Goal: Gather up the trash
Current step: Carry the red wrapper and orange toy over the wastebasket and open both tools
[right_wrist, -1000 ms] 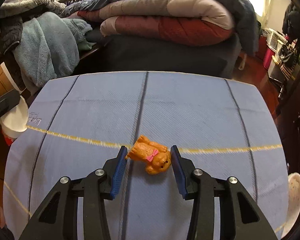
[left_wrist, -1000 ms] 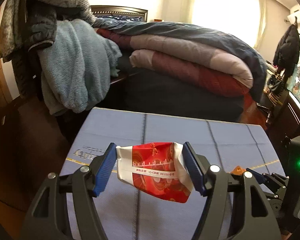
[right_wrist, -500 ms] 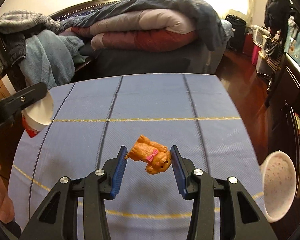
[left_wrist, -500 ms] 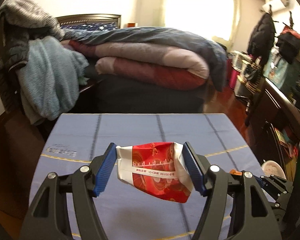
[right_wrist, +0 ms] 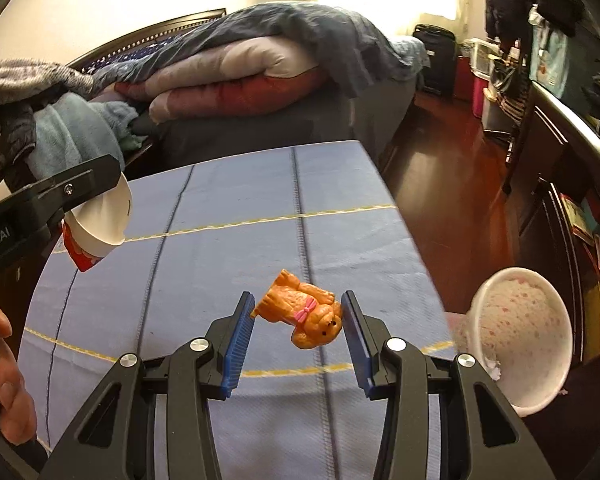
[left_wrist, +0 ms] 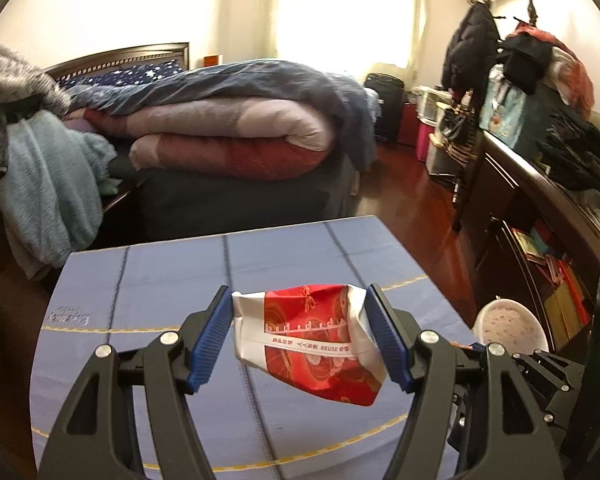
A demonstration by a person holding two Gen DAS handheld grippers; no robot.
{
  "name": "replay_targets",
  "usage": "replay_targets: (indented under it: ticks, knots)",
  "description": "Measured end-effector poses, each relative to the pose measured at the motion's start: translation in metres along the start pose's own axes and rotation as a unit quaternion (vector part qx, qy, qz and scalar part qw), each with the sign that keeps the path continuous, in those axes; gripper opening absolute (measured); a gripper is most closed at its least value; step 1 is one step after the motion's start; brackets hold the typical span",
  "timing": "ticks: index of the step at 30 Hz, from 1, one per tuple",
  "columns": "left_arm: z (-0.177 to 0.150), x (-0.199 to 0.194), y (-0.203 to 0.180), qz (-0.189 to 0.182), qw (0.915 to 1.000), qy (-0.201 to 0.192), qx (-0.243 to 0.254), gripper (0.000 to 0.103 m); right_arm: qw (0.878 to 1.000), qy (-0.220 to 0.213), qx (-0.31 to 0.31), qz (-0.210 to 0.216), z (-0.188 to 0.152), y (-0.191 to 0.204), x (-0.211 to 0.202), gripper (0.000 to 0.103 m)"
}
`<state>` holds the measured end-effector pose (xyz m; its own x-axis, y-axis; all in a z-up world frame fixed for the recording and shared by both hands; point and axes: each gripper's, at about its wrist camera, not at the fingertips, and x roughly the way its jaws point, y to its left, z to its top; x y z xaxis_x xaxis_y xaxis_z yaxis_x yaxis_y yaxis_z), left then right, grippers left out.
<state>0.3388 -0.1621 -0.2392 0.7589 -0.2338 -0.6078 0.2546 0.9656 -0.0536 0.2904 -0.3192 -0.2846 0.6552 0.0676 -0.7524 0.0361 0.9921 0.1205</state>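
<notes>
**Two grippers, each loaded; one bin at the right**

We count one crushed red-and-white paper cup (left_wrist: 306, 344), clamped between the pads of the left gripper (left_wrist: 300, 336), and one orange toy dog (right_wrist: 302, 314), pinched in the right gripper (right_wrist: 298, 334). Both hang above the blue tablecloth (right_wrist: 228, 200). One white speckled bin (right_wrist: 520, 340) stands just right of the right gripper. Only the right view shows a hand (right_wrist: 4, 384) at its lower left. The left view alone shows the cup's print.
</notes>
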Motion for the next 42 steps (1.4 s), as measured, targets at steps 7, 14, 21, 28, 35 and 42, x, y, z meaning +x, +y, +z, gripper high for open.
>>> replay_targets:
  ticks: [7, 14, 21, 28, 35, 42]
  knots:
    - [0.004, 0.002, -0.044, -0.029, 0.9991, 0.000, 0.031, 0.067, 0.999, -0.009, 0.026, -0.016, -0.007, -0.035, -0.013, 0.045]
    - [0.003, 0.006, -0.097, -0.067, 0.9954, 0.002, 0.069, 0.067, 0.997, -0.017, 0.063, -0.043, -0.020, -0.078, -0.027, 0.045]
    - [-0.003, 0.009, -0.155, -0.103, 0.9885, 0.003, 0.111, 0.067, 0.992, -0.026, 0.099, -0.076, -0.032, -0.124, -0.042, 0.045]
    - [-0.009, 0.014, -0.203, -0.131, 0.9804, 0.004, 0.147, 0.067, 0.985, -0.028, 0.134, -0.108, -0.045, -0.165, -0.052, 0.045]
    - [-0.015, 0.027, -0.247, -0.160, 0.9712, 0.012, 0.176, 0.067, 0.976, -0.022, 0.169, -0.138, -0.061, -0.206, -0.055, 0.045]
    - [-0.024, 0.044, -0.287, -0.186, 0.9622, 0.024, 0.198, 0.067, 0.967, -0.015, 0.198, -0.162, -0.077, -0.237, -0.055, 0.045]
